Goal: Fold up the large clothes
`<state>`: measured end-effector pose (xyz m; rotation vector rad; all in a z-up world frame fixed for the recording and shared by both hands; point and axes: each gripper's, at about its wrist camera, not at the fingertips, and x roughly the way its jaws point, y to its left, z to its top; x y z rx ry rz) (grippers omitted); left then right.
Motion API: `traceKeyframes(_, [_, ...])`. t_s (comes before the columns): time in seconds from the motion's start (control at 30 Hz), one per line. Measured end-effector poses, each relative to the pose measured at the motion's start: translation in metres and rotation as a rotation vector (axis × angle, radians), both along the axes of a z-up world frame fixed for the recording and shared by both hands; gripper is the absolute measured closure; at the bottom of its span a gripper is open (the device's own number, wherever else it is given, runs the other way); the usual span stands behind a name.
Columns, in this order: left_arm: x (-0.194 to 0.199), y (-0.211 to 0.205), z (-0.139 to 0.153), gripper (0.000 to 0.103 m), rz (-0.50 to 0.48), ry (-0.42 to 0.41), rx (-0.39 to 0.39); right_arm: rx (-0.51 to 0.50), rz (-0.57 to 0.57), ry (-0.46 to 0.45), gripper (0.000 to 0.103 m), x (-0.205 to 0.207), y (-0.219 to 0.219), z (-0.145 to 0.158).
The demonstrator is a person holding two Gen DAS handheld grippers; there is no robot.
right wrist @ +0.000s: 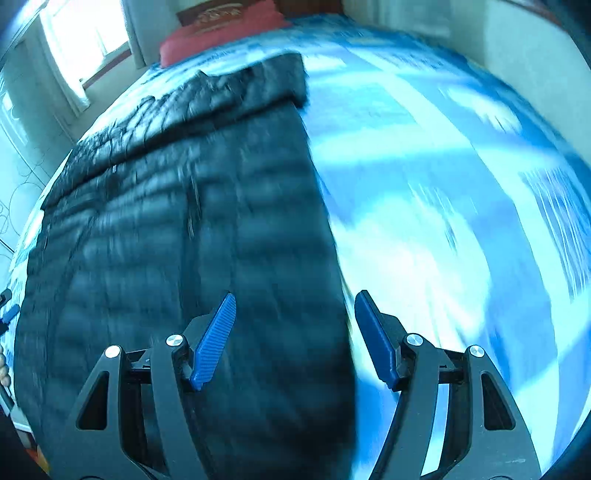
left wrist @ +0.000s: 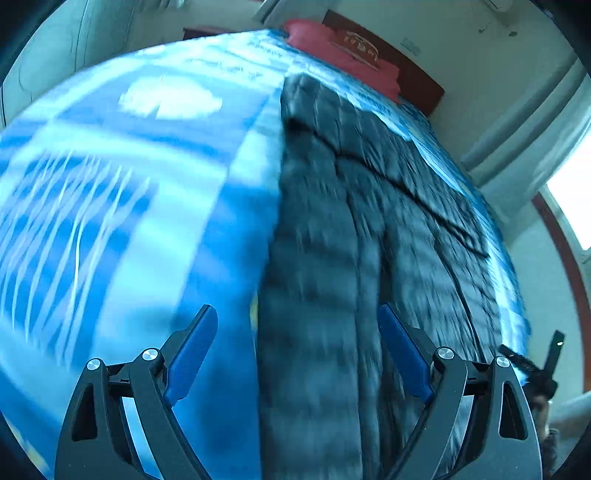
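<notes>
A dark quilted puffer jacket [left wrist: 332, 229] lies spread flat along a bed covered by a blue and white patterned sheet [left wrist: 122, 192]. Both views are smeared by motion blur, so fine detail on the cloth cannot be read.

In the left wrist view, the left gripper [left wrist: 297, 328] stands wide apart above the jacket's long straight edge, where the dark fabric meets the sheet. One blue fingertip [left wrist: 194, 347] sits over the sheet, the other over the jacket; nothing is pinched between them. A folded part of the jacket crosses its far end, and a red pillow [left wrist: 332, 48] lies beyond at the head of the bed.

In the right wrist view, the right gripper [right wrist: 295, 317] is parted to a middling width, with nothing clamped. It straddles the jacket's [right wrist: 177, 258] other long edge: one blue fingertip [right wrist: 216, 339] over the dark quilting, the other over the sheet [right wrist: 424, 221]. The jacket fills the picture's left half. Its far end is folded across, towards the red pillow [right wrist: 221, 33] by a bright window [right wrist: 85, 37].
</notes>
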<state>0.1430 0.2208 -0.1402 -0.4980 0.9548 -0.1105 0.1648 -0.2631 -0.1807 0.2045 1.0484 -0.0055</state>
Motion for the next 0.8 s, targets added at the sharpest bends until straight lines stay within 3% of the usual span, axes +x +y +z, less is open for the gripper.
traceKeyframes(0.13, [-0.028,-0.014,-0.006,0.015,-0.037,0.017,-0.048,0.03,0.009,-0.008,0.036,-0.043,0.0,-0.003])
traceKeyframes(0.33, [-0.063,-0.025,-0.017,0.015,-0.041,0.014,-0.117,0.081,0.037,-0.014,0.036,-0.075,0.009,0.0])
traceKeyframes(0.6, [-0.079,-0.026,-0.02,0.017,-0.051,-0.005,-0.186,0.136,0.066,-0.044,0.064,-0.092,0.013,0.002])
traceKeyframes(0.8, [-0.087,-0.034,-0.022,0.02,-0.077,-0.016,-0.198,0.19,0.074,-0.053,0.078,-0.093,0.014,0.001])
